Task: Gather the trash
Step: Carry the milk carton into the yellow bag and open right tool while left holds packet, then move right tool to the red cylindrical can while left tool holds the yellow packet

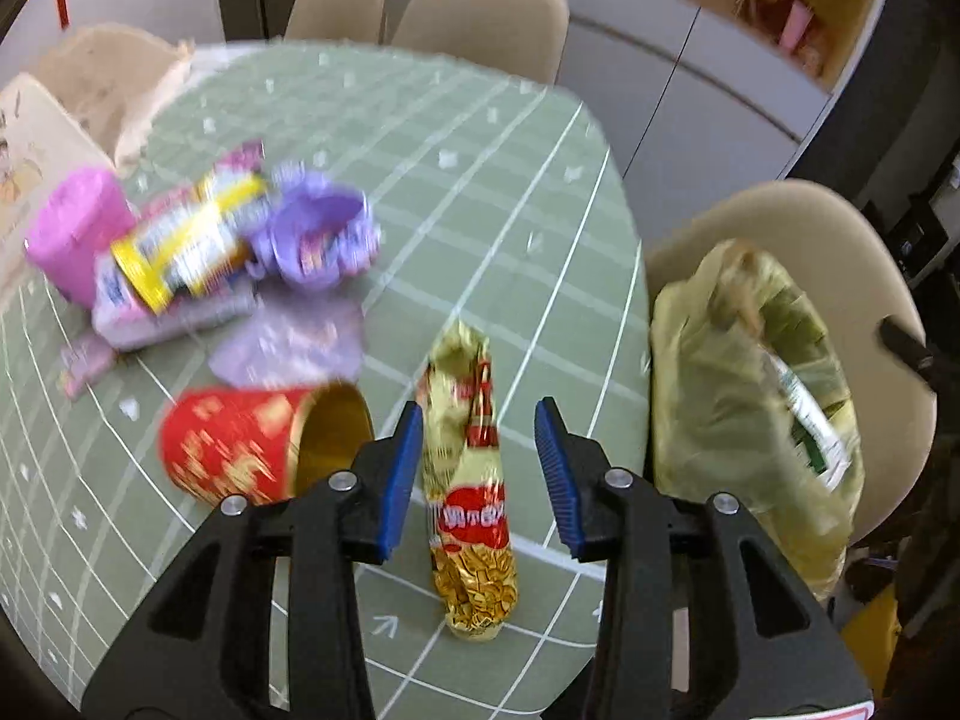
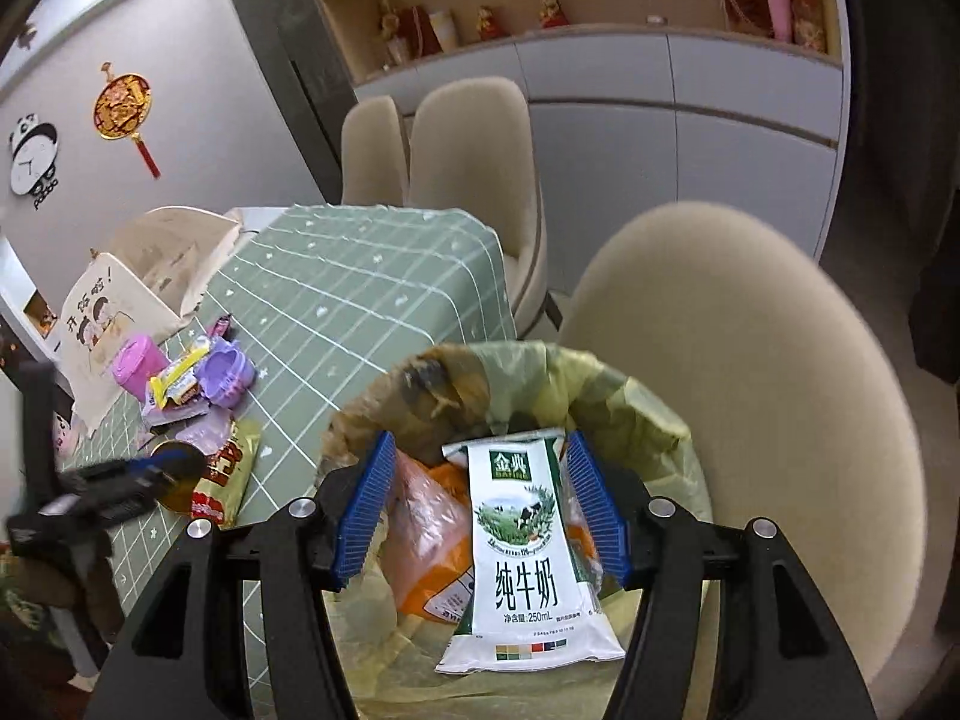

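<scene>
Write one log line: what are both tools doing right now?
left tool: open over gold snack bag on table | right tool: open, milk pouch lying in trash bag

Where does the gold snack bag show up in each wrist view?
Left wrist: the gold snack bag lies low in the middle, on the green tablecloth between the open jaws.
Right wrist: the same bag lies at lower left, near the table's edge and partly behind the other hand-held gripper.
Shared landmark: the purple tub, farther up the table.
</scene>
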The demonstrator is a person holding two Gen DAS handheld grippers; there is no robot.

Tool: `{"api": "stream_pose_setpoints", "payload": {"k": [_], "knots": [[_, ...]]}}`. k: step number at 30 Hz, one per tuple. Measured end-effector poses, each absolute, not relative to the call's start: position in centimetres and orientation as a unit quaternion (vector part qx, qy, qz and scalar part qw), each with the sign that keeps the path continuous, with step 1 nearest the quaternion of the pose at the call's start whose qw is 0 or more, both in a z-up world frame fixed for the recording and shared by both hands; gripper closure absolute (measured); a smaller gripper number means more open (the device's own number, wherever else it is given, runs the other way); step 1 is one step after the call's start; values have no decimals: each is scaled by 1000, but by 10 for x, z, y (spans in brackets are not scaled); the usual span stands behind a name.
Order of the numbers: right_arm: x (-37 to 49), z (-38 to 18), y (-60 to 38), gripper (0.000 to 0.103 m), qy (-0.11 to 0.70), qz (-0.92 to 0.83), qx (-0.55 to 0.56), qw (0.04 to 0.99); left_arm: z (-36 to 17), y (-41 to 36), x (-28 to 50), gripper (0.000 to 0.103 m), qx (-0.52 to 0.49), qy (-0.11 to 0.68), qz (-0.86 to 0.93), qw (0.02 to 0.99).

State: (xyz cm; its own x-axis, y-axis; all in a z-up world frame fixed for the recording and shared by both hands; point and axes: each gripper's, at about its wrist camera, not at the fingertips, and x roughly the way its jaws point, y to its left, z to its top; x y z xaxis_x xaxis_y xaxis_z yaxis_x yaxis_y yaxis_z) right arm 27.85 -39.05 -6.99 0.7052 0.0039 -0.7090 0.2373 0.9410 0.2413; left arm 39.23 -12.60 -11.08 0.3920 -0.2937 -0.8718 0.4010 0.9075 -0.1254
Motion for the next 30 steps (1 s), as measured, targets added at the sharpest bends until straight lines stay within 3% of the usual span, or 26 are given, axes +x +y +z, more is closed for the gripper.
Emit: {"api": "stream_pose_setpoints", "payload": {"k": [5,7,10,20,30], "knots": [[273,-68,-389,46,374,-64,155,912,-131,-122,392,67,39,540,-214,813],[273,-69,-388,46,373,-63,153,913,-133,-119,389,81,41,543,-217,810],[277,-68,-384,46,368,-68,149,915,-129,-111,385,89,32,541,-224,810],[317,-63,-294,46,363,46,89,926,-48,-31,359,89,-32,450,-215,866],[370,-92,-140,47,367,208,-6,907,-48,90,351,89,-98,453,-106,880]]}}
